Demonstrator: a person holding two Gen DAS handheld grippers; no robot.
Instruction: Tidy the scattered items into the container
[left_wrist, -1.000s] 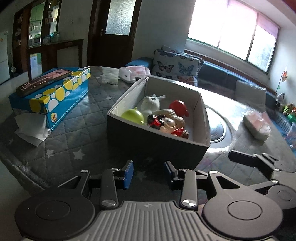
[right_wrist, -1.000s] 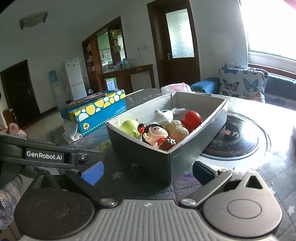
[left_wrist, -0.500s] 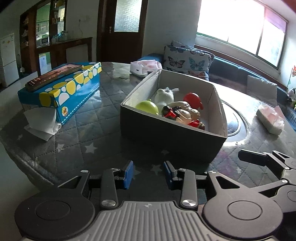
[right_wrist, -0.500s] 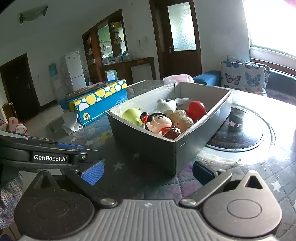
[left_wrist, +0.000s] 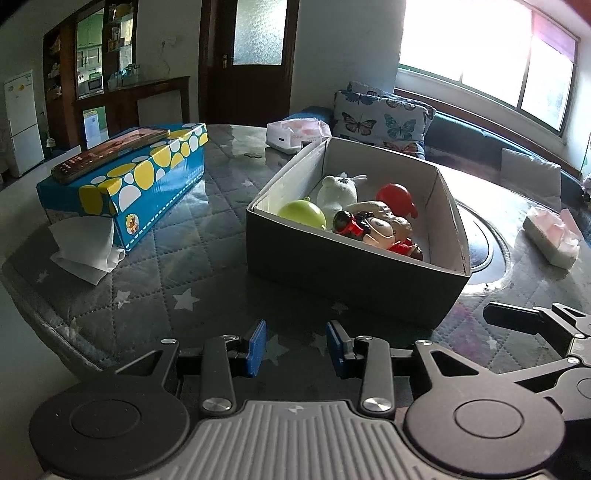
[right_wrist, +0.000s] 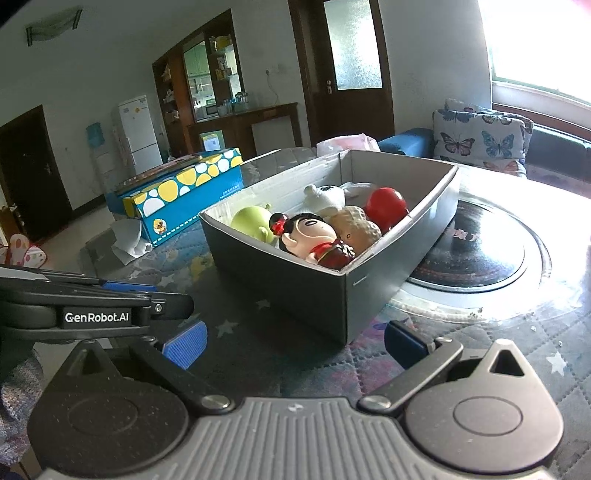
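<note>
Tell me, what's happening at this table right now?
A person holds a claw in each hand, both short of the dark cardboard box on the quilted table. The left claw and right claw are open and empty. The toys already lie in the box: a green ball, a white plush, a red ball and a doll figurine. No toy shows outside it.

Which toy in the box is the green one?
The round green toy at the box's near-left corner in the left view. Next to it sit a white plush, a red ball and a black-haired doll.
</note>
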